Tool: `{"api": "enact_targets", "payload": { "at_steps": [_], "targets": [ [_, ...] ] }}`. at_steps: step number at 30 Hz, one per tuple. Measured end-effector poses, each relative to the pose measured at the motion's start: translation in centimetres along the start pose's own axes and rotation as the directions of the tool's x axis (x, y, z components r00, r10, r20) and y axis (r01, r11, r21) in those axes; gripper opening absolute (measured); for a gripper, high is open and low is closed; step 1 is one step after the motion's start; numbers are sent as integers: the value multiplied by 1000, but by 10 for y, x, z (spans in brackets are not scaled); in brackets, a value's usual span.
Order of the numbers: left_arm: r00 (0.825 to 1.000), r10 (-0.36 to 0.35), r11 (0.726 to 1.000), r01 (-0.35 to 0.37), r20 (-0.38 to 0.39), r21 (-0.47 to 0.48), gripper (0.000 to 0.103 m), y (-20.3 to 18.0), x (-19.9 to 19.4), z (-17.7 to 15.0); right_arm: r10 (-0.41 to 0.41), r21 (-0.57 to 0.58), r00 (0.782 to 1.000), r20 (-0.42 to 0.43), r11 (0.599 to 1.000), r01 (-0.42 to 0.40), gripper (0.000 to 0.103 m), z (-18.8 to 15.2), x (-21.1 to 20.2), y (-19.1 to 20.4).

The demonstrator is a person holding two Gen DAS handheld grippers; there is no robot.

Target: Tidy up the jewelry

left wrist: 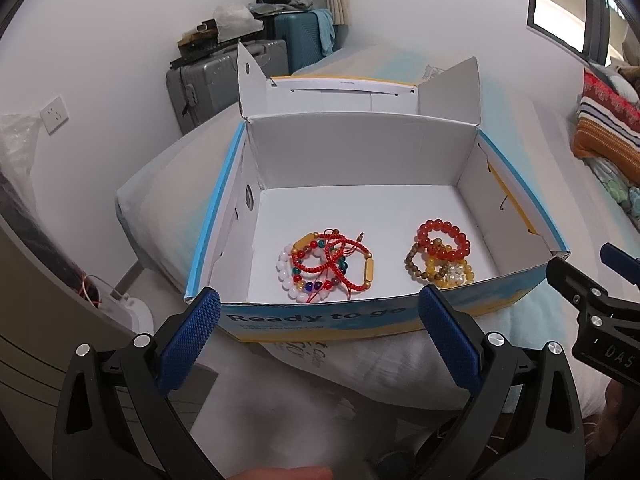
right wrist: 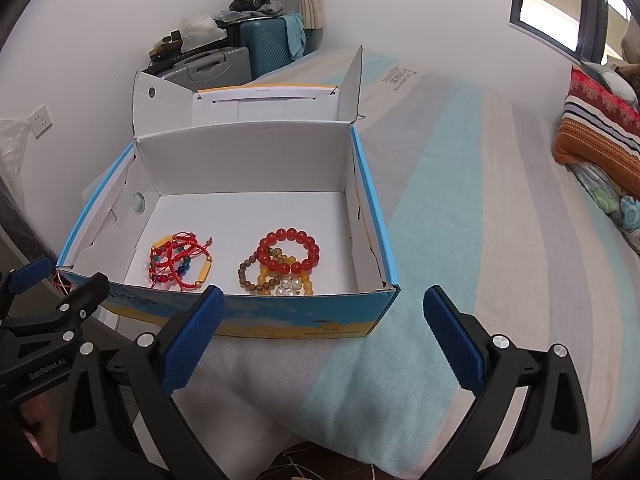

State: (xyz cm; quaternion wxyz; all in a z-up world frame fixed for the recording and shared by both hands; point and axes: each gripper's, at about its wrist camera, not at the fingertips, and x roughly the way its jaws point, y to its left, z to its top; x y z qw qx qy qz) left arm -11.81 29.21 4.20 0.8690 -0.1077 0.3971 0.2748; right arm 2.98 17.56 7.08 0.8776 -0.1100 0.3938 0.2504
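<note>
An open cardboard box (left wrist: 400, 148) (right wrist: 372, 216) with blue and yellow sides sits on the bed. Two heaps of jewelry lie on its white floor. The left heap (left wrist: 324, 268) (right wrist: 180, 260) tangles red cord bracelets with white and coloured beads. The right heap (left wrist: 440, 256) (right wrist: 284, 262) has a red bead bracelet on top of brown, yellow and pearl ones. My left gripper (left wrist: 320, 312) stands open just in front of the box's near wall, holding nothing. My right gripper (right wrist: 324, 308) is open and empty too, near the box's front right corner.
The box lid (left wrist: 344, 92) stands up behind the box. Grey and teal suitcases (left wrist: 224, 80) with clutter on top stand by the wall. Striped bedding (right wrist: 460, 240) spreads to the right, with a striped pillow (right wrist: 600, 132) at the far right. A wall socket (left wrist: 54, 114) is at left.
</note>
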Motion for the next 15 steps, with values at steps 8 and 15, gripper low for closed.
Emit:
{"api": "enact_targets", "payload": {
  "at_steps": [8, 15],
  "targets": [
    [999, -46, 999, 46, -4, 6, 97, -4, -4, -1, 1, 1, 1000, -2, 1000, -1, 96, -1, 1, 2],
    [999, -37, 999, 36, -20, -5, 97, -5, -3, 0, 1, 1, 1000, -2, 1000, -1, 96, -1, 1, 2]
  ]
}}
